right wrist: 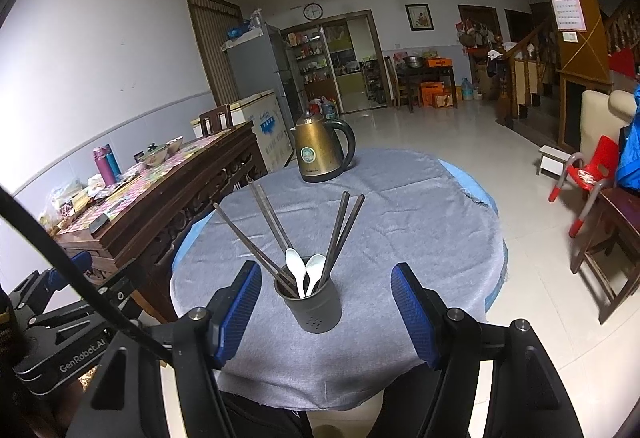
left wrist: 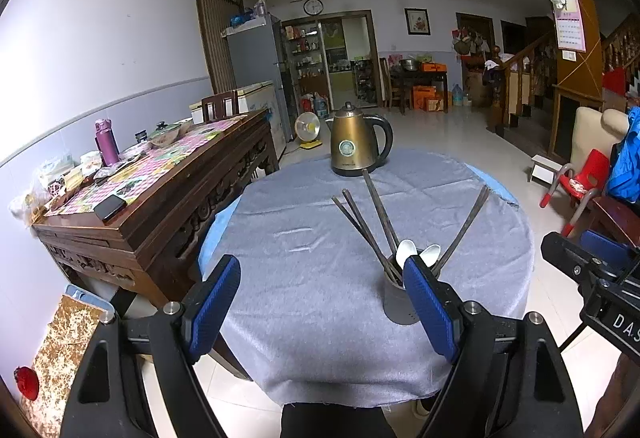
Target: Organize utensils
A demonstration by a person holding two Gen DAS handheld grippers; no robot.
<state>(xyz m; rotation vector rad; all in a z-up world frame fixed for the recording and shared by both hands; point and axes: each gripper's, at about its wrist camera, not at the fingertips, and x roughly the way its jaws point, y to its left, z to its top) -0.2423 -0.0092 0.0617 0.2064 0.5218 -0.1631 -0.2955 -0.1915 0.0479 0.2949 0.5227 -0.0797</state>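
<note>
Pale walls [left wrist: 100,38] and a glossy tiled floor [left wrist: 460,130] are showing. A carved wooden sideboard [left wrist: 168,198] is standing at left; a wall clock [left wrist: 313,6] is hanging upper centre.

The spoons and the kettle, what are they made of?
Spoons: probably plastic or ceramic, plain white and smooth with a soft shine. Kettle: looks like metal, brushed golden-bronze body that gleams, with a black, likely plastic, handle.

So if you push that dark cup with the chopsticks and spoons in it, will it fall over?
Probably it could tip: the holder is narrow and the long chopsticks lean outward above its rim. It may drag on the grey cloth rather than slide. The spoons would likely rattle.
</note>
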